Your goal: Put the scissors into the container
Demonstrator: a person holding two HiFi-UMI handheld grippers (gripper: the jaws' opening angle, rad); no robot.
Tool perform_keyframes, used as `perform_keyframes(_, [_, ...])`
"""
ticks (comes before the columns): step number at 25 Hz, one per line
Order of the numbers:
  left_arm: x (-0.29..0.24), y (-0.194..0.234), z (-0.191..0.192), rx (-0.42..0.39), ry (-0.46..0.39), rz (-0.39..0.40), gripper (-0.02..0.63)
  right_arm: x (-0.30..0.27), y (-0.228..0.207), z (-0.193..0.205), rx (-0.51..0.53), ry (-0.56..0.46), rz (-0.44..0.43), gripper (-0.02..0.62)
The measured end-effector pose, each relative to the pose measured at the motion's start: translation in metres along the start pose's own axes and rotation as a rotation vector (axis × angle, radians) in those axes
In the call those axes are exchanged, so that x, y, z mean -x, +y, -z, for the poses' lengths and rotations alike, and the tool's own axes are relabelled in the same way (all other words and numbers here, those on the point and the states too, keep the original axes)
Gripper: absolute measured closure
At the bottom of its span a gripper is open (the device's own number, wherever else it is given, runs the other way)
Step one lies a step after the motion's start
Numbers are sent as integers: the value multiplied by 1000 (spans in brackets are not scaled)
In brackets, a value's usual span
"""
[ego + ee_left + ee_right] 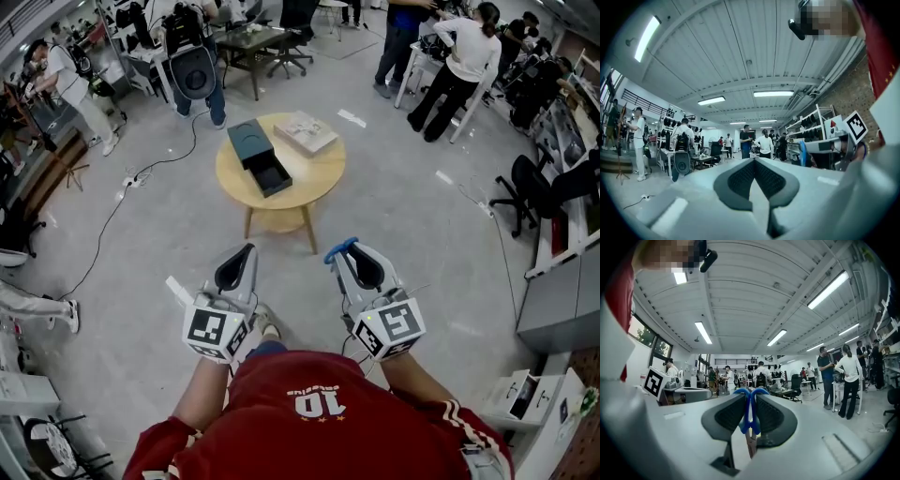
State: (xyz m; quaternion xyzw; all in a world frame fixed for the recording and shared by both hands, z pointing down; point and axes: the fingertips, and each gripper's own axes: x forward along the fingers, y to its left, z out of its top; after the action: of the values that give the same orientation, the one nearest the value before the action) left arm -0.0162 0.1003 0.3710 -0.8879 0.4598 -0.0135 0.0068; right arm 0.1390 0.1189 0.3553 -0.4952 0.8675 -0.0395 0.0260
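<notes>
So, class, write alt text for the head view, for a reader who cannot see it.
Seen from above, a person in a red shirt holds two grippers: the right gripper clamps blue-handled scissors in its jaws, the left gripper is shut, empty. Ahead stands a round wooden table bearing an open dark container and a flat pale box.

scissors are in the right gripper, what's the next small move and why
Probably carry the right gripper forward toward the round table. Its jaws are closed on the blue-handled scissors, and the dark container sits open on that table, well ahead of it, so closing the gap likely comes first.
</notes>
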Motion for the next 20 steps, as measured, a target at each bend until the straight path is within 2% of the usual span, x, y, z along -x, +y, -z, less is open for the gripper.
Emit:
perform_keyframes(7, [-3, -3, 0, 5, 2, -1, 603, 2, 2, 0, -4, 4, -63, 520])
perform_keyframes(15, [-11, 19, 1, 20, 18, -6, 603, -19, 0, 3, -44, 29, -70, 520])
perform_keyframes(20, [-33, 36, 7, 21, 25, 4, 603, -43, -12, 6, -44, 46, -56, 522])
